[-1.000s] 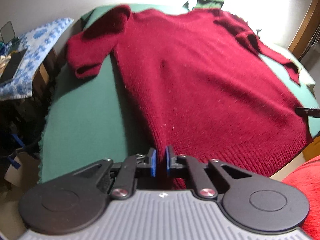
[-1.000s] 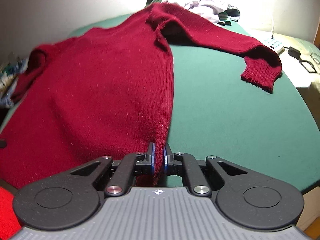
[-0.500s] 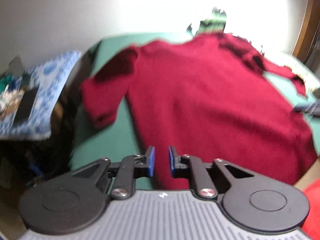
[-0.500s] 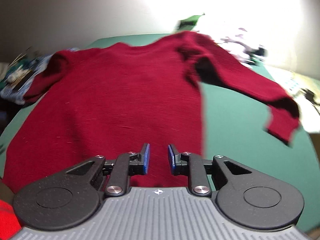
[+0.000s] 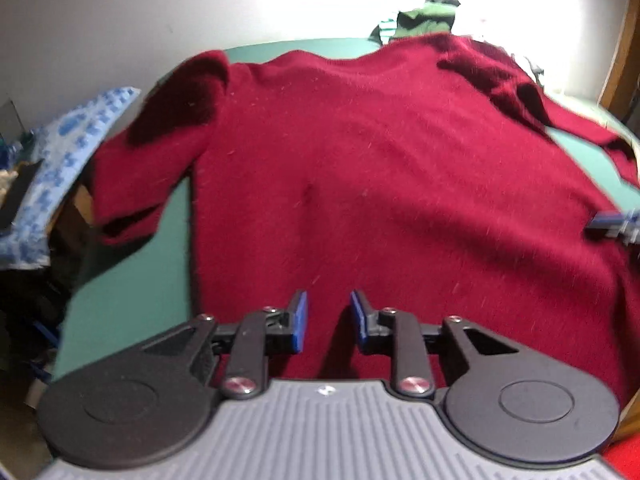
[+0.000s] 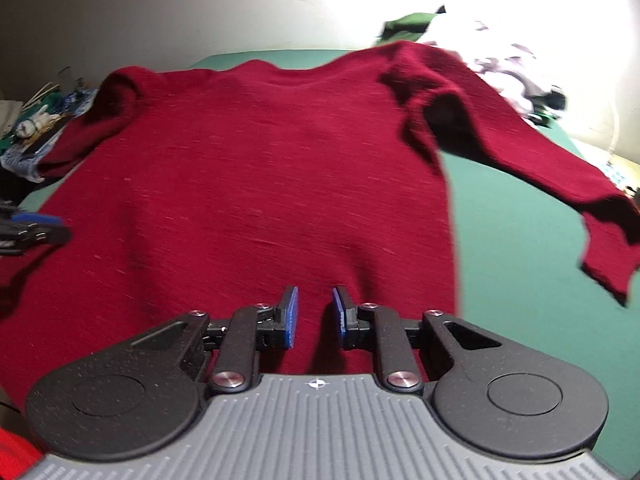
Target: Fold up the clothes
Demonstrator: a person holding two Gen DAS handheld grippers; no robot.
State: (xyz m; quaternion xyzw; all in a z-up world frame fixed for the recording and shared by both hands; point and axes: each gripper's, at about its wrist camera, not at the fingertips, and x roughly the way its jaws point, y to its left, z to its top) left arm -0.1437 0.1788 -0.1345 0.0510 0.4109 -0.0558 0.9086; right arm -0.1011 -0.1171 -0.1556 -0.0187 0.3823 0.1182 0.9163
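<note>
Both the left gripper [image 5: 328, 320] and right gripper [image 6: 313, 316] hover with fingers parted, grasping nothing, above the hem of the dark red knitted sweater [image 5: 360, 184]. It lies flat on the green table [image 6: 520, 264], sleeves spread; no fold made yet.

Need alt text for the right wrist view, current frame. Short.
A dark red sweater lies spread flat on a green table, one long sleeve stretched out to the right. The right gripper is open above the hem, holding nothing. The left gripper shows at the left edge, and a pile of clothes sits at the back.
</note>
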